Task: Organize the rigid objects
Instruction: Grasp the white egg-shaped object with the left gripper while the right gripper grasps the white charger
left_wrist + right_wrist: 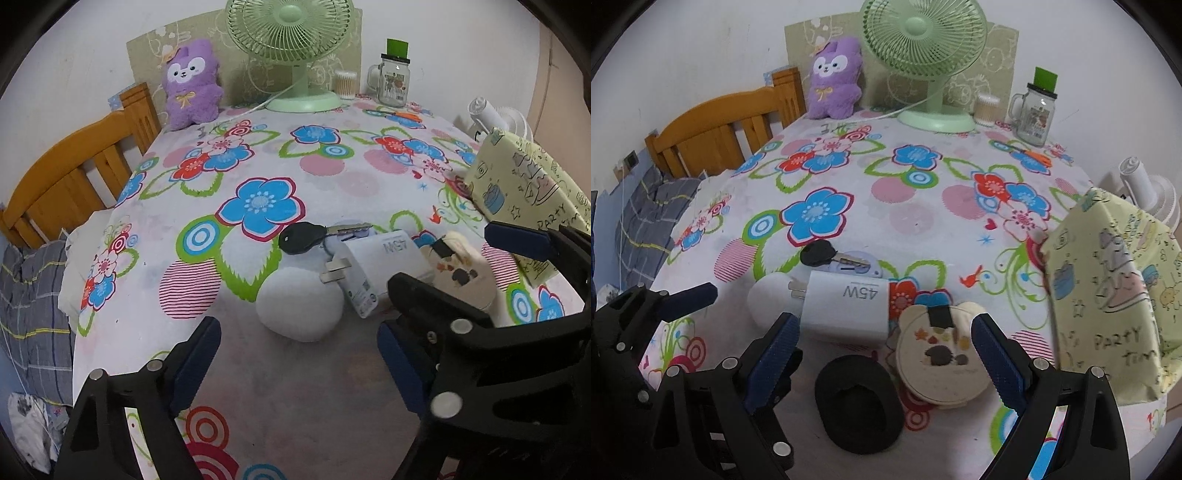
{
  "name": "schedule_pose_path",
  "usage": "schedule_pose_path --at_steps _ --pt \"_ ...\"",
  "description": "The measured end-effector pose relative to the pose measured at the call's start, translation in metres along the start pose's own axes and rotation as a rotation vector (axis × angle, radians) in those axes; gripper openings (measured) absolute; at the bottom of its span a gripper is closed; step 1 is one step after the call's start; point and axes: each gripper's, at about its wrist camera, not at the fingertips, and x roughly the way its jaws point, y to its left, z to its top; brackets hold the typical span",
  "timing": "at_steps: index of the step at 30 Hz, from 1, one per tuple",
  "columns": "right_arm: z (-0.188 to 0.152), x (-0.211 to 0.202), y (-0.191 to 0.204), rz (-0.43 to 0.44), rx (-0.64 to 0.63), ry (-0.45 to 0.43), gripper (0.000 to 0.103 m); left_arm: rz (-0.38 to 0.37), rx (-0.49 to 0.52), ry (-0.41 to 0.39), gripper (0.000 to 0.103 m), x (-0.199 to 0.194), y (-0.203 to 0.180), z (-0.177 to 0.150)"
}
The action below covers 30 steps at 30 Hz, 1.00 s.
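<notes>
White charger (pixel 846 314), one key (pixel 827 256), one fan (pixel 923 55).

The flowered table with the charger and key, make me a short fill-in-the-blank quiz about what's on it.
1. The number printed on the white charger is ____.
2. The key has a head coloured ____.
3. The plush toy by the wall is coloured ____.
4. The fan at the back of the table is coloured ____.

Missing words: 45W; black; purple; green
</notes>
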Motion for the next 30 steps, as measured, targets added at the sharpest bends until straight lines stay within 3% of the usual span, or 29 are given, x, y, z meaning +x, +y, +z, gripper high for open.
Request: schedule_pose_path --at_steps 10,16,21,23,30 --pt "0.004 0.025 0.007 -0.005 0.031 0.058 0.093 -0.005 0.005 0.025 0.085 0.015 0.008 0.002" --pt "0.006 0.041 0.010 0.005 0.036 0.108 0.084 -0.011 0.015 0.038 0.084 0.021 0.007 0.003" --pt "0.008 0.043 0.013 -0.007 0.023 0.095 0.076 -0.022 0.013 0.043 0.084 0.026 0.007 0.006" --pt "0.009 0.043 0.015 0.007 0.012 0.086 0.064 -0.030 0.010 0.044 0.082 0.027 0.007 0.007" --pt "0.010 0.043 0.014 0.015 0.026 0.082 0.062 -0.077 0.017 0.037 0.058 0.024 0.003 0.007"
